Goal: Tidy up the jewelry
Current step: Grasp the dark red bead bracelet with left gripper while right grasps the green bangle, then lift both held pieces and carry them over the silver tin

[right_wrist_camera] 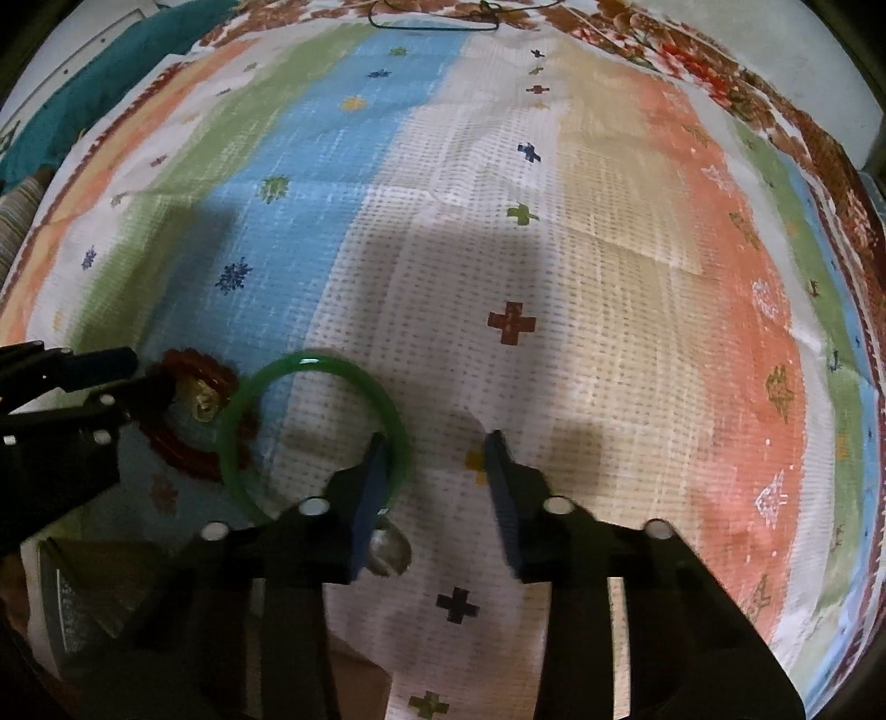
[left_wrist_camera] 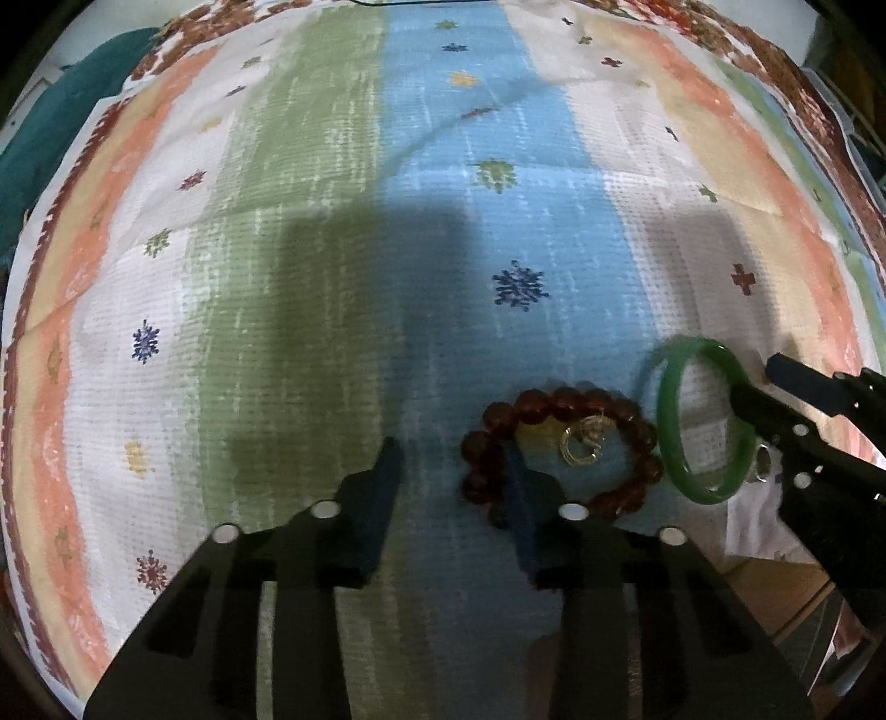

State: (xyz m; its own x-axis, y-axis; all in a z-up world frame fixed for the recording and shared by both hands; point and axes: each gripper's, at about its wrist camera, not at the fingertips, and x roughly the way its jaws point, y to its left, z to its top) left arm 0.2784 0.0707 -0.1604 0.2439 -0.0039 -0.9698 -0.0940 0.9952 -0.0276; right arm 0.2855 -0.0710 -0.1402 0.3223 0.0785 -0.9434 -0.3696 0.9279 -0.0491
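Observation:
On the striped cloth [left_wrist_camera: 332, 277] lies a dark red bead bracelet [left_wrist_camera: 559, 401] with a small gold ring [left_wrist_camera: 581, 446] inside its loop. My left gripper [left_wrist_camera: 451, 471] stands open over the bracelet's left side, its right finger resting across the beads. The green bangle [right_wrist_camera: 310, 368] lies just right of the bracelet [right_wrist_camera: 188, 448]. My right gripper [right_wrist_camera: 437, 454] is open, with its left finger inside the bangle's right rim and no pad pressing. In the left wrist view the bangle [left_wrist_camera: 673, 432] looks blurred beside the right gripper [left_wrist_camera: 754, 379]. The left gripper [right_wrist_camera: 149, 370] enters the right wrist view from the left.
A small clear shiny piece [right_wrist_camera: 390, 548] lies under my right gripper's left finger. Teal fabric [left_wrist_camera: 61, 127] sits beyond the cloth's far left edge. A thin black wire [right_wrist_camera: 432, 25] lies at the far edge. The cloth's near edge drops to a brown surface [left_wrist_camera: 775, 592].

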